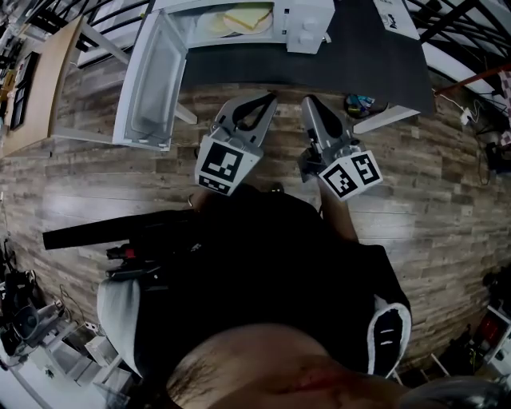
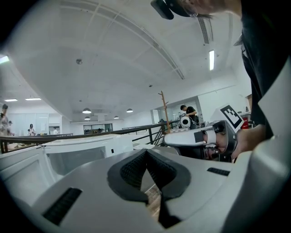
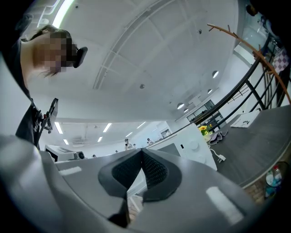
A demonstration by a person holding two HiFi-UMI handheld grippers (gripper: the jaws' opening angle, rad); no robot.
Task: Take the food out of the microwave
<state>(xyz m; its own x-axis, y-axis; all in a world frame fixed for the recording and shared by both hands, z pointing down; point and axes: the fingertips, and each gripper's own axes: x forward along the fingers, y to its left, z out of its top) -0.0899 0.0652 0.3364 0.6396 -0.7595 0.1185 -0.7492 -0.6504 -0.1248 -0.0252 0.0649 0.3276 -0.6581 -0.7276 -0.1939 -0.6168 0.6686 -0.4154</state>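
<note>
The food [image 1: 243, 19] is seen inside the microwave [image 1: 307, 24], at the top of the head view. It looks like flat yellow pieces on a pale plate [image 1: 214, 24], and it is not yet taken out. The microwave is set on a dark tabletop [image 1: 375, 56]. Its door [image 1: 152, 80] is swung wide open to the left, so the way in to the food is free.

The left gripper [image 1: 270, 97] and the right gripper [image 1: 308, 102] are held side by side just in front of the tabletop's edge. Both are pointed toward the microwave, so it looks like a reach for the food is being lined up. They are well apart from the food, and nothing is touched by either one.

The jaws of the left gripper are pressed together with nothing between them. The jaws of the right gripper are pressed together too, and nothing is held there.

The task is judged to be at its start. The jaws will need to be opened before the plate can be gripped. The plate should be kept flat, so that the food is not tipped off. A brown wooden floor [image 1: 96, 184] is seen below the grippers.
</note>
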